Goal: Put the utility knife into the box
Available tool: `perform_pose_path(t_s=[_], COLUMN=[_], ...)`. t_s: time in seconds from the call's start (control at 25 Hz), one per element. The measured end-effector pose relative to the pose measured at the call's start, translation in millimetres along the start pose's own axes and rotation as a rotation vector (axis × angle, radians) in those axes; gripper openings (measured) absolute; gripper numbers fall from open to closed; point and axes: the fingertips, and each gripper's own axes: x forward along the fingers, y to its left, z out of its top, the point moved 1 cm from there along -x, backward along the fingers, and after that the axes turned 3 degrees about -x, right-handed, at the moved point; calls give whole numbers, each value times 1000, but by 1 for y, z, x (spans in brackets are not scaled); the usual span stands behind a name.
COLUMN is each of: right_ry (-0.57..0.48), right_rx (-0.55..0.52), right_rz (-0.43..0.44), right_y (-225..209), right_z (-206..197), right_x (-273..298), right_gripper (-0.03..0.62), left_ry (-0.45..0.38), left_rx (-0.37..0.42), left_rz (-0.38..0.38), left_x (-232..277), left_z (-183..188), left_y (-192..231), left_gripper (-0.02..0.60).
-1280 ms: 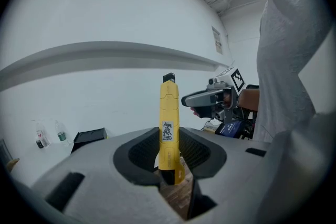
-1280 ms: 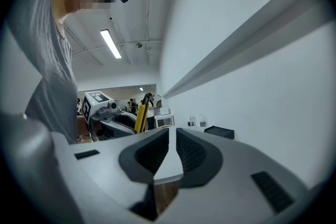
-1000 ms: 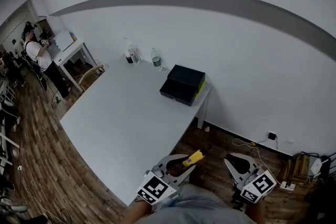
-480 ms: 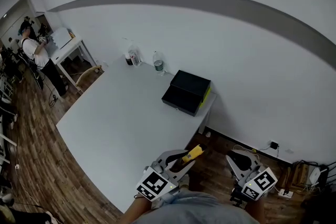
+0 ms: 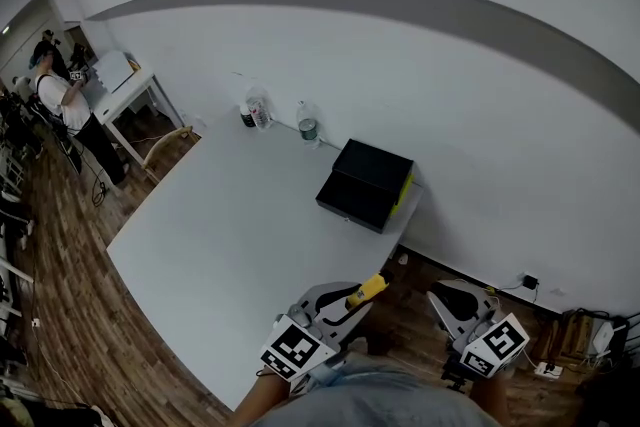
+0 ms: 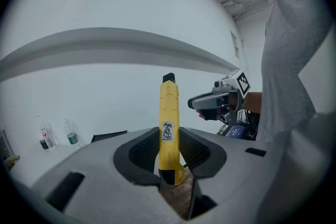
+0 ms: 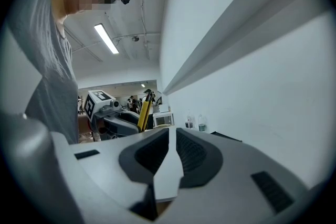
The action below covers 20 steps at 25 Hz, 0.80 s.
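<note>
My left gripper is shut on a yellow utility knife, off the near edge of the white table. In the left gripper view the knife stands upright between the jaws, black tip up. The black box, with a yellow strip on its right side, lies closed at the table's far right corner, well ahead of both grippers. It shows small in the left gripper view as the box. My right gripper hangs to the right over the floor, jaws shut with nothing between them.
Two water bottles and a small dark jar stand at the table's far edge by the white wall. Wooden floor with cables and a socket lies to the right. People stand by a second table at far left.
In the head view the table and box have drifted down and right, nearer to me. Both grippers keep their places in the frame, and the knife stays in the left one.
</note>
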Motion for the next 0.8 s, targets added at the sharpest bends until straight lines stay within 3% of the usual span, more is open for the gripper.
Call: perform_pose_path(t_s=[0.36,0.8], right_ry=[-14,-36], right_rx=[-26,-42], right_rz=[-13,34], right_y=[-6,-34], right_z=[17,27], right_x=[27,36], right_gripper=[34,34], left_ry=[-1,20], left_rx=[1,-6], left_rz=[-21,31], left_x=[-1,23], left_z=[1,9], left_y=[30,51], left_gripper=[123,123])
